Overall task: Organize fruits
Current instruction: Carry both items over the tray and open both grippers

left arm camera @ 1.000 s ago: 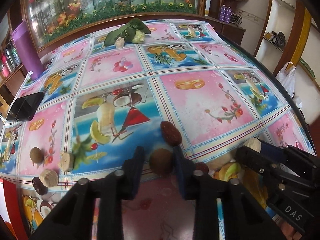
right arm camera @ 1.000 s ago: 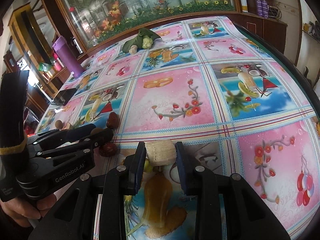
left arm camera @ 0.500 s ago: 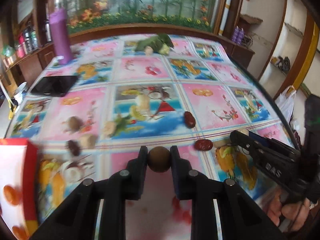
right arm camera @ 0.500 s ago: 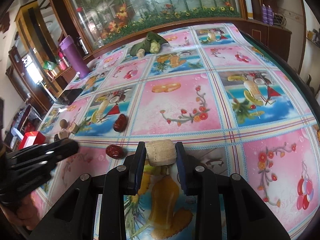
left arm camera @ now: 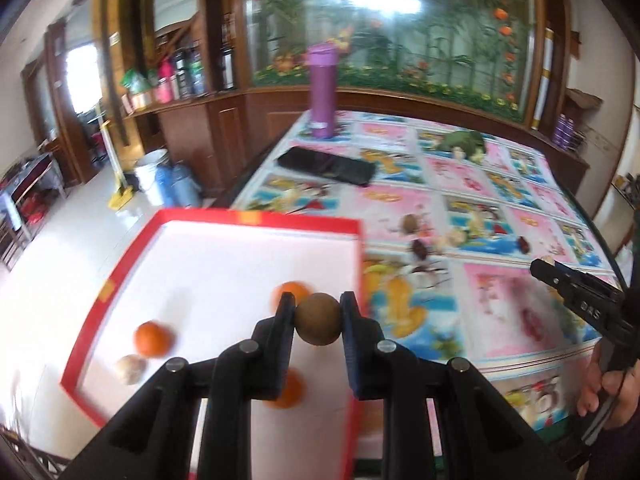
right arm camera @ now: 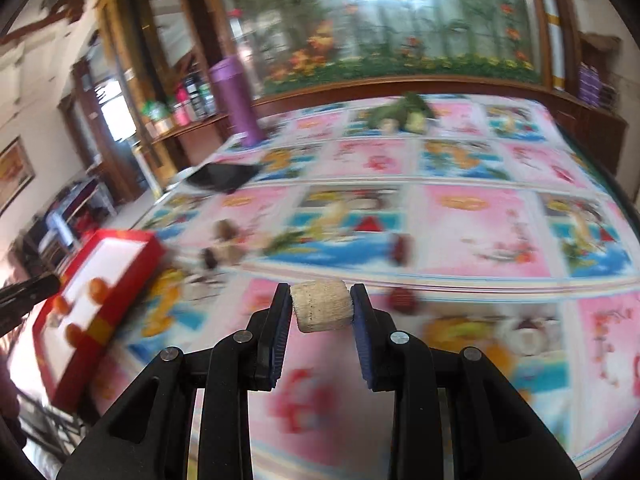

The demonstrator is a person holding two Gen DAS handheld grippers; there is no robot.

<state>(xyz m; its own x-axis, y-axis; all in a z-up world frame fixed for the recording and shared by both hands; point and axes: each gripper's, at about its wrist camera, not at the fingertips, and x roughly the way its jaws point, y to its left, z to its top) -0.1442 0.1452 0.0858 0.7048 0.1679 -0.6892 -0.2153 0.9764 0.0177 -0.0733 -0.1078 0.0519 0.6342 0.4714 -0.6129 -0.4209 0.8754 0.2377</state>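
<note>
My left gripper (left arm camera: 319,319) is shut on a round brown fruit (left arm camera: 318,319) and holds it in the air above the right side of a red-rimmed white box (left arm camera: 256,222). The box holds three orange fruits (left arm camera: 153,339) and a pale round piece (left arm camera: 131,368). My right gripper (right arm camera: 321,312) is shut on a beige cylindrical fruit piece (right arm camera: 321,311) and holds it above the table; it also shows in the left wrist view (left arm camera: 580,300). Loose fruits lie on the tablecloth: a brown ball (left arm camera: 409,223), dark red dates (left arm camera: 419,248) (right arm camera: 404,298) and pale pieces (left arm camera: 454,236).
The box (right arm camera: 108,320) stands at the table's front left corner, overhanging the edge. A black phone (left arm camera: 326,165) and a purple bottle (left arm camera: 322,92) stand at the far left. A leafy green bundle (left arm camera: 462,142) lies at the back. The floor lies left of the table.
My left gripper has lifted the brown fruit and swung left over the red box. My right gripper has risen and turned left with the beige piece still held.
</note>
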